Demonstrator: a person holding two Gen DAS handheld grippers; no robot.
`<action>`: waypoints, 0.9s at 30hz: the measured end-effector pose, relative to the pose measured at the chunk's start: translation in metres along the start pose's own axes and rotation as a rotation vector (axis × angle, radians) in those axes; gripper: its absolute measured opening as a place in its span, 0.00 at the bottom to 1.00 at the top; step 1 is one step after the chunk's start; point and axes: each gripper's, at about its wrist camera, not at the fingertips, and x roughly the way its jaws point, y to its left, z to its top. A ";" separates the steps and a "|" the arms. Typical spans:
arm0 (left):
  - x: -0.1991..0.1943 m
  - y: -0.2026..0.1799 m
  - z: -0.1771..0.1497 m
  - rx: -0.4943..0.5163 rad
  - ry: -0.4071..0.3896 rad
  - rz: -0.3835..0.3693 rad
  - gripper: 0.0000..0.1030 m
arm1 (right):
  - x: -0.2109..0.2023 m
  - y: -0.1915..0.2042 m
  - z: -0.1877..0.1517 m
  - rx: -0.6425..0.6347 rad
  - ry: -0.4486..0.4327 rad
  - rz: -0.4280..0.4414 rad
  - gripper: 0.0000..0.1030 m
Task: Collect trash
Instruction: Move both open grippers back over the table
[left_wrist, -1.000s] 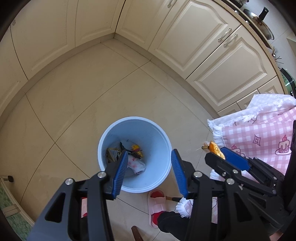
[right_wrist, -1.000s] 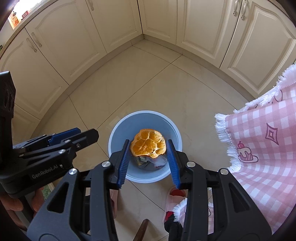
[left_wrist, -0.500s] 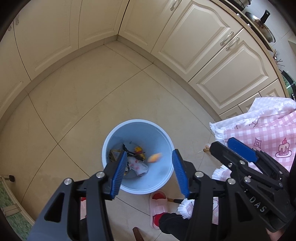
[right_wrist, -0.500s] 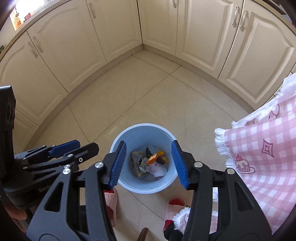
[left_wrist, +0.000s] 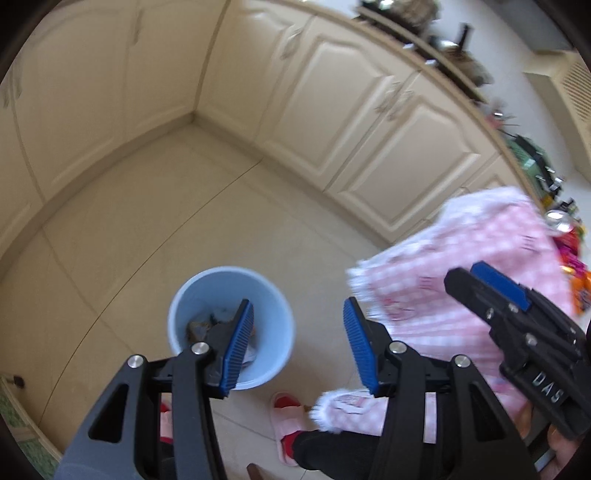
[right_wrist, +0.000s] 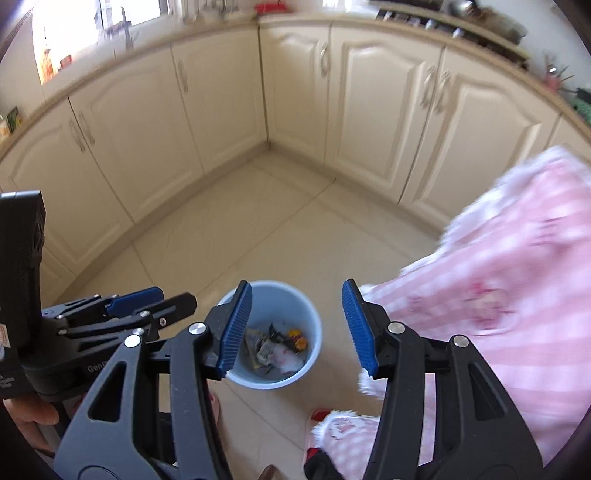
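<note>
Cream panelled kitchen cabinets (right_wrist: 369, 103) meet in a corner above a beige tiled floor (right_wrist: 258, 229); both views are motion-blurred

Round light-blue plastic bin (right_wrist: 314, 332) stands upright on the floor, holding mixed trash (right_wrist: 277, 347): crumpled white paper, a printed wrapper, small orange and yellow scraps

Pink-and-white checked tablecloth with white fringe (right_wrist: 517, 266) hangs at the right, its edge near the bin

Left gripper (left_wrist: 298, 343), black frame with blue ribbed pads: jaws spread wide, nothing between them, held above the bin's right rim

Right gripper (right_wrist: 296, 325), same build: jaws spread wide and empty, directly over the bin, trash visible between the pads

Colourful snack wrappers (left_wrist: 576, 280) lie on the cloth at the far right of the left wrist view

Pink slipper with red toe (left_wrist: 286, 421) on the floor beside the bin
</note>
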 end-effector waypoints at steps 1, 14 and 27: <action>-0.009 -0.015 0.000 0.015 -0.012 -0.025 0.49 | -0.015 -0.006 0.001 0.007 -0.025 -0.007 0.51; -0.070 -0.228 -0.011 0.372 -0.131 -0.159 0.62 | -0.195 -0.145 -0.029 0.166 -0.308 -0.229 0.57; -0.016 -0.382 -0.025 0.629 -0.122 -0.134 0.62 | -0.250 -0.283 -0.083 0.388 -0.342 -0.379 0.60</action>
